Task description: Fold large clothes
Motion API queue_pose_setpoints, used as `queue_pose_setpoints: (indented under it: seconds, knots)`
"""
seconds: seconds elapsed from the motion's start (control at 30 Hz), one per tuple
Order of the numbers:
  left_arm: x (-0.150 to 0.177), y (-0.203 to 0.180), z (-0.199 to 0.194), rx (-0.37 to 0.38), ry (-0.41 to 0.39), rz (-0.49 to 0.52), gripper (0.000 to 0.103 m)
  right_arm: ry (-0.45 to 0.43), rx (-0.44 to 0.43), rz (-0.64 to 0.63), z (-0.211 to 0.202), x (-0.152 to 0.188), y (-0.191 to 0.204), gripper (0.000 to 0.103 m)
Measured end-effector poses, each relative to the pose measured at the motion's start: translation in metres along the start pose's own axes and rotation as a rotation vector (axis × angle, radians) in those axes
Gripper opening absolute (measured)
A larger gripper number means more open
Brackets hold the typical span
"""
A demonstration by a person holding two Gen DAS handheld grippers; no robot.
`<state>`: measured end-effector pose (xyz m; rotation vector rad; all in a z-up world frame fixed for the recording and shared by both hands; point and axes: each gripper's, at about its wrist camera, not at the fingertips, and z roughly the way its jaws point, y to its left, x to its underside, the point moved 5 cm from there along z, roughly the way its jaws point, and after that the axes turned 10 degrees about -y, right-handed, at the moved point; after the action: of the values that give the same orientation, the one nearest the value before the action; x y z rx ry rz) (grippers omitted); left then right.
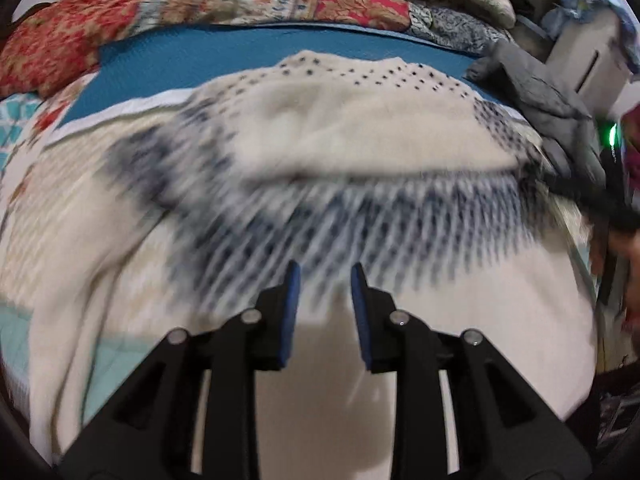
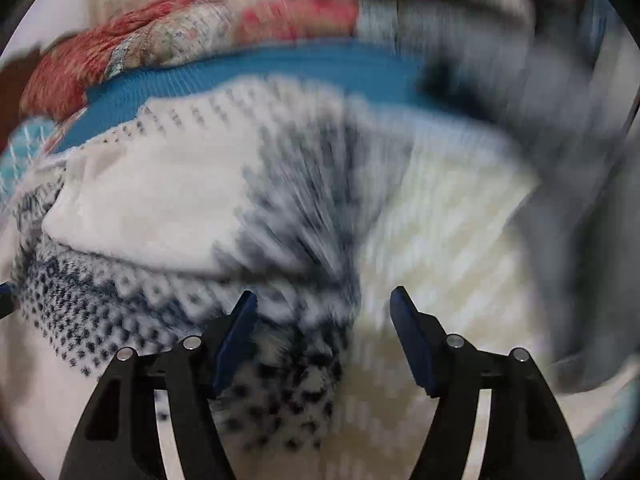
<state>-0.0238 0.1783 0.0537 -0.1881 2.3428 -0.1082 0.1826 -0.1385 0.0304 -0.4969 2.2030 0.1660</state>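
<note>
Lying half-folded, the cream sweater (image 1: 344, 140) shows navy dots; left tool (image 1: 325, 276) narrow, right tool (image 2: 323, 300) wide, both empty.

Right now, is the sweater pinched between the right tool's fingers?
No, the right tool stands wide open above the cream and navy sweater, with nothing pressed between its blue pads.

Soft, even indoor light. Heavy motion blur on the sweater (image 2: 304, 208) ahead of the fingers (image 2: 240, 328); fingers sharp; fisheye bending and dark vignette at edges
</note>
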Motion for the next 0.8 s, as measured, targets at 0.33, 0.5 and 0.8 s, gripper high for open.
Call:
queue_pose_setpoints:
  seconds: [0.33,0.5,0.8]
  knots:
    - [0.105,0.167,-0.16,-0.308,-0.122,-0.369,0.032,-0.291,-0.568,-0.624,-0.149,-0.004,0.274,0.068]
    - [0.139,0.234,-0.216,-0.461,-0.171,-0.516,0.032,-0.295,-0.786,-1.017,-0.17,0.05,0.427,0.068]
    - [0.192,0.275,-0.256,-0.53,-0.194,-0.665,0.032,-0.231,-0.731,-1.416,-0.119,0.085,0.585,0.005]
